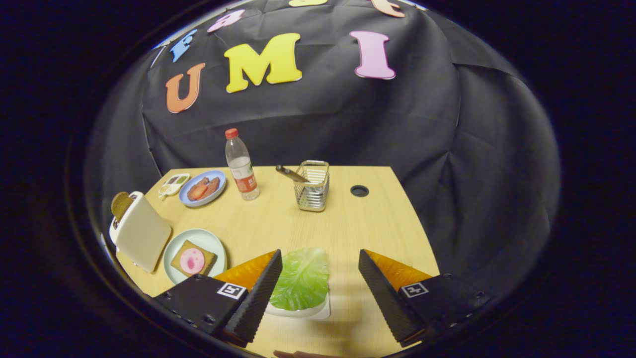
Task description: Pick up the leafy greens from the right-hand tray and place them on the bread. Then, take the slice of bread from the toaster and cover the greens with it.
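Gripper view: lettuce leaf (303, 279) lies on a white tray (323, 312), long axis running away from the cam toward the wire basket (313, 186). Gripper (320, 266) spread wide, nothing held; leaf sits btwn fingers, nearer the left one, which hides tray's left edge. Toaster (140, 230) w/ bread slice (120, 205) sits left, beside plate (196, 241) w/ topped bread (193, 258).

tray (318, 312) mostly under leafy greens (301, 278)
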Motion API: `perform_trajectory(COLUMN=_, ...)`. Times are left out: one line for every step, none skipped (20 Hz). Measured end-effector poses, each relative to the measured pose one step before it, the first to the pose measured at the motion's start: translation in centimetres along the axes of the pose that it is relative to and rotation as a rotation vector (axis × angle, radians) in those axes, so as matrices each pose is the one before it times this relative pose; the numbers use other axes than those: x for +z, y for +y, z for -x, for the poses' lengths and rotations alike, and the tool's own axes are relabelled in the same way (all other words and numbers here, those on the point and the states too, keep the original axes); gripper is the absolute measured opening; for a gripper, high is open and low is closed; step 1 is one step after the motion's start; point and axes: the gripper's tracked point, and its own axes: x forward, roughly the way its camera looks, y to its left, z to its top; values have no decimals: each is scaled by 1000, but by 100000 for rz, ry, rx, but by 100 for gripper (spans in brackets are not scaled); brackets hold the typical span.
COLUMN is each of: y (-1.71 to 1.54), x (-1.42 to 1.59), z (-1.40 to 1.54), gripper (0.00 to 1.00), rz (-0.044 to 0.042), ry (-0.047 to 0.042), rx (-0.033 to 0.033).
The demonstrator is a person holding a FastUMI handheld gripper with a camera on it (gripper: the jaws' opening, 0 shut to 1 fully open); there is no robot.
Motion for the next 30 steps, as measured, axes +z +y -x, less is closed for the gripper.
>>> perform_trajectory(y=136, x=-504, z=-1134, gripper=97, rz=235, ry=2693, rx=1210)
perform_trajectory(y=224, x=-671, z=-1124, gripper=97, rz=-194, ry=3412, rx=1457)
perform_trajectory(y=104, x=-488, z=-1141, gripper=97, rz=-137, ry=3543, rx=674)
perform_trajectory(y=-47, x=-422, z=-1064, gripper=97, rz=-556, ry=2988, rx=467)
perform_trajectory(y=131, x=-300, z=-949, gripper=97, rz=-785, ry=2599, rx=916)
perform_trajectory(y=53, x=-581, z=-877, gripper=97, rz=-486, ry=3014, rx=50)
perform_trajectory(y=65, x=-491, z=-934, gripper=96, rz=198, ry=2868, rx=61)
perform_trajectory(y=-98, x=-517, z=-786, gripper=96, rz=94, ry=2885, rx=-321)
perform_trajectory(y=-237, x=-355, z=-828, gripper=95, rz=-747, ry=2822, rx=-1162)
perform_trajectory(y=26, x=-454, z=-467, gripper=95, rz=-287, ry=2221, rx=178)
perform_trajectory(y=-55, x=-208, z=-522, gripper=92, rz=250, ry=2008, rx=-202)
perform_trajectory(y=294, x=-352, z=-348, gripper=91, rz=258, ry=1626, rx=1263)
perform_trajectory(y=139, x=-326, z=-394, gripper=85, rz=663, ry=1720, rx=580)
perform_trajectory(y=-78, x=-295, z=-378, gripper=80, rz=423, ry=1625, rx=-571)
perform_trajectory(y=42, x=-44, z=-207, gripper=76, rz=-710, ry=1027, rx=-15)
perform_trajectory(y=-17, x=218, z=-31, gripper=71, rz=-938, ry=-521, rx=-588)
perform_trajectory(y=46, x=167, z=-103, gripper=67, rz=-254, ry=-445, rx=-889)
perform_trajectory(y=-67, x=10, z=48, gripper=63, rz=-21, ry=-697, rx=-902)
perform_trajectory(y=42, x=17, z=45, gripper=56, rz=10, ry=-51, rx=-538)
perform_trajectory(y=-201, x=28, z=-45, gripper=55, rz=174, ry=-557, rx=-1792)
perform_trajectory(y=-351, x=-95, z=-22, gripper=49, rz=-566, ry=246, rx=-2458)
perform_trajectory(y=-63, x=-281, z=221, gripper=42, rz=-573, ry=719, rx=-666)
perform_trajectory(y=-85, x=72, z=82, gripper=35, rz=107, ry=-585, rx=-928)
perform_trajectory(y=-482, x=-39, z=-19, gripper=35, rz=1151, ry=-522, rx=-2793)
perform_trajectory(y=47, x=40, z=108, gripper=17, rz=424, ry=-561, rx=-328)
perform_trajectory(y=179, x=126, z=157, gripper=17, rz=-37, ry=-965, rx=563)
perform_trajectory(y=-87, x=-58, z=45, gripper=16, rz=269, ry=-258, rx=-514)
perform_trajectory(y=-357, x=-83, z=87, gripper=16, rz=-198, ry=-630, rx=-1136)
perform_trajectory(y=184, x=106, z=397, gripper=3, rz=-783, ry=-632, rx=1039)
perform_trajectory(y=405, x=-8, z=-140, gripper=2, rz=-788, ry=-552, rx=2357)
